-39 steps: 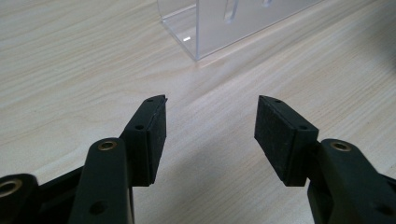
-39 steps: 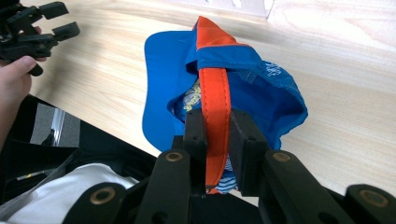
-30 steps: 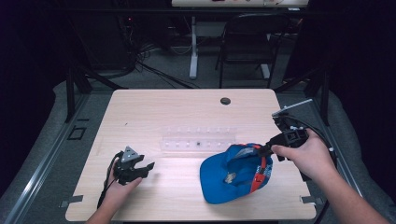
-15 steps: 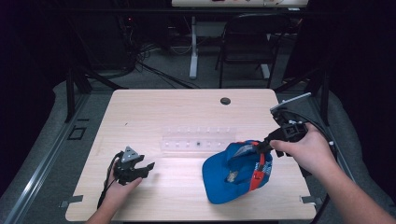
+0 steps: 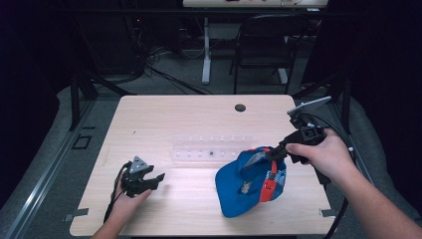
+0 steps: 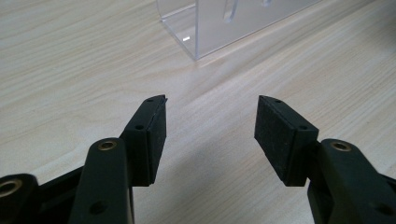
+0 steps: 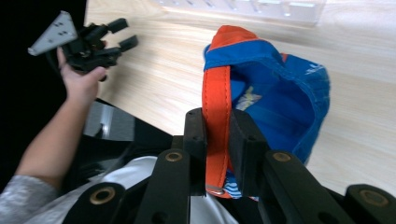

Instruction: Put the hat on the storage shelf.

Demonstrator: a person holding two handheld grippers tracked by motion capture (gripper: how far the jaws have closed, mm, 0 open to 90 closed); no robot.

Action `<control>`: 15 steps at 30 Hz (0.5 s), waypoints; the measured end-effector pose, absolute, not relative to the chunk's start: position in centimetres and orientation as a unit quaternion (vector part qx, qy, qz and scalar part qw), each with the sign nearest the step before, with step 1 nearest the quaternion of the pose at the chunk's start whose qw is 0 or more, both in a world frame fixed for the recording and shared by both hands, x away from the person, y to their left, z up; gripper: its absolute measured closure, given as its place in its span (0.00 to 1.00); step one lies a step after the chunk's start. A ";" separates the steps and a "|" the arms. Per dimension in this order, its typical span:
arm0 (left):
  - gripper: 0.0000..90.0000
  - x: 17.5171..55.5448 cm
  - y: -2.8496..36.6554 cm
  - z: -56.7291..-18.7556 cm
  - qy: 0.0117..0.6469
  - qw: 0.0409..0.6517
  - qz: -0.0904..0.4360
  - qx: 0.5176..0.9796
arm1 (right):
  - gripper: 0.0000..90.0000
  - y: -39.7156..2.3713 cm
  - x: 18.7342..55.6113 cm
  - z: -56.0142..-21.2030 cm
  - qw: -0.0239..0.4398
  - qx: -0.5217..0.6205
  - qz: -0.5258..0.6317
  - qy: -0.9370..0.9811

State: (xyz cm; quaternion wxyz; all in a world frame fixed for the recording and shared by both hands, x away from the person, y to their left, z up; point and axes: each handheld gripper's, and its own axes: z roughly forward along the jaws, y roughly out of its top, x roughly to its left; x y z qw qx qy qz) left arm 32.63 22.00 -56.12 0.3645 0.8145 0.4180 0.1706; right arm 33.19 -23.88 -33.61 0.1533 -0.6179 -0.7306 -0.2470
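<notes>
The right gripper (image 7: 218,135) has its fingers (image 7: 196,135) clamped on the orange strap (image 7: 217,102) of the blue cap (image 5: 249,181), near the table's (image 5: 164,119) right front corner. The left gripper (image 6: 210,128) rests spread apart, holding nothing. The cap's white print is too blurred to read.

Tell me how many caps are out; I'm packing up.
1: a blue cap on the table's right side, its orange strap clamped in the right tongs.
</notes>
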 end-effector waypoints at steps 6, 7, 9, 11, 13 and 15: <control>0.49 32.6 22.0 -56.2 0.418 0.365 0.171 0.814 | 0.87 -23.9 33.4 -33.5 0.174 -0.617 -0.259 -0.723; 0.49 32.6 22.0 -56.2 0.418 0.365 0.170 0.814 | 0.87 -23.8 33.4 -33.5 0.175 -0.616 -0.263 -0.722; 0.49 32.6 22.0 -56.2 0.418 0.364 0.171 0.815 | 0.87 -23.6 33.4 -33.4 0.176 -0.619 -0.265 -0.718; 0.49 32.6 21.9 -56.2 0.417 0.364 0.170 0.815 | 0.87 -23.6 33.5 -33.4 0.181 -0.615 -0.266 -0.720; 0.49 32.6 22.0 -56.1 0.417 0.365 0.170 0.815 | 0.87 -23.5 33.5 -33.2 0.186 -0.616 -0.268 -0.717; 0.49 32.6 22.0 -56.2 0.417 0.365 0.170 0.815 | 0.87 -23.4 33.5 -33.1 0.194 -0.614 -0.275 -0.714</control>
